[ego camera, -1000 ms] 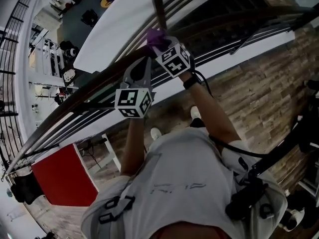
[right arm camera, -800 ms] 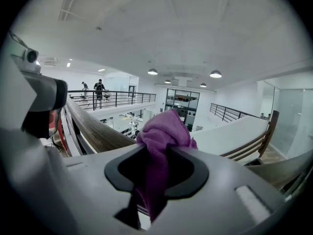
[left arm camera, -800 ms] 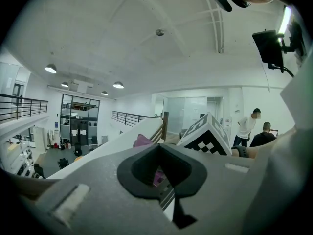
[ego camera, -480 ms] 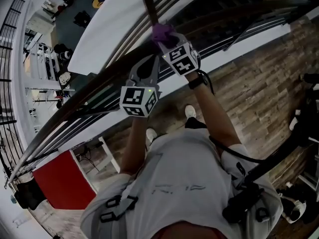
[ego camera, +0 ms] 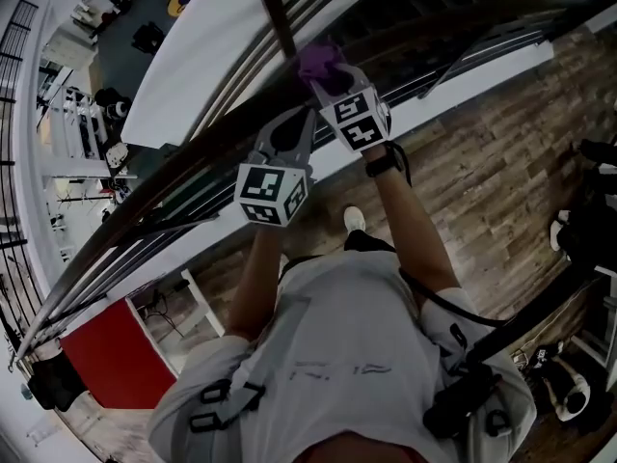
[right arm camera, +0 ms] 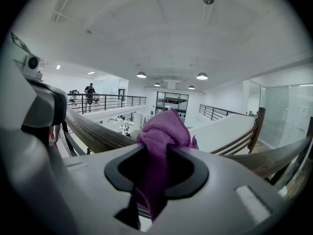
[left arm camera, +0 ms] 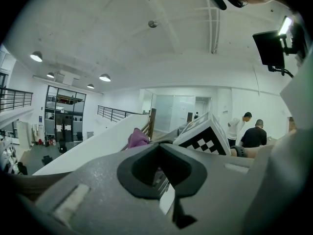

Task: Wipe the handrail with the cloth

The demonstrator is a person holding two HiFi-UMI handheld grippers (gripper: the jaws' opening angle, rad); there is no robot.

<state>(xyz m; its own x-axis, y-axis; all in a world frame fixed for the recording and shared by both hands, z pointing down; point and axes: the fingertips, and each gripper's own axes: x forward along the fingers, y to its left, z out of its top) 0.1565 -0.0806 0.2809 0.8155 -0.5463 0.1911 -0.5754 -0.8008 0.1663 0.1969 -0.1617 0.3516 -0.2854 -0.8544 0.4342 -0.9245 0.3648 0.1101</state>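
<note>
We are gripping the purple cloth (right arm camera: 164, 131) in the right claw (ego camera: 326, 77), against the wooden handrail (ego camera: 183, 167). The left claw (ego camera: 292, 123) is closed and empty. We are judging the wiping underway, with much rail left.

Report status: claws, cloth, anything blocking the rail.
Right claw shut on purple cloth, at wooden handrail. Left claw shut, empty. Upright post just beyond cloth.

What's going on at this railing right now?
A person holds a claw in each hand over a wooden handrail. The right claw is shut on a purple cloth, which sits at the rail beside an upright post. The left claw is shut and empty, close beside the right one. Whether the cloth presses on the wood can't be told.
</note>
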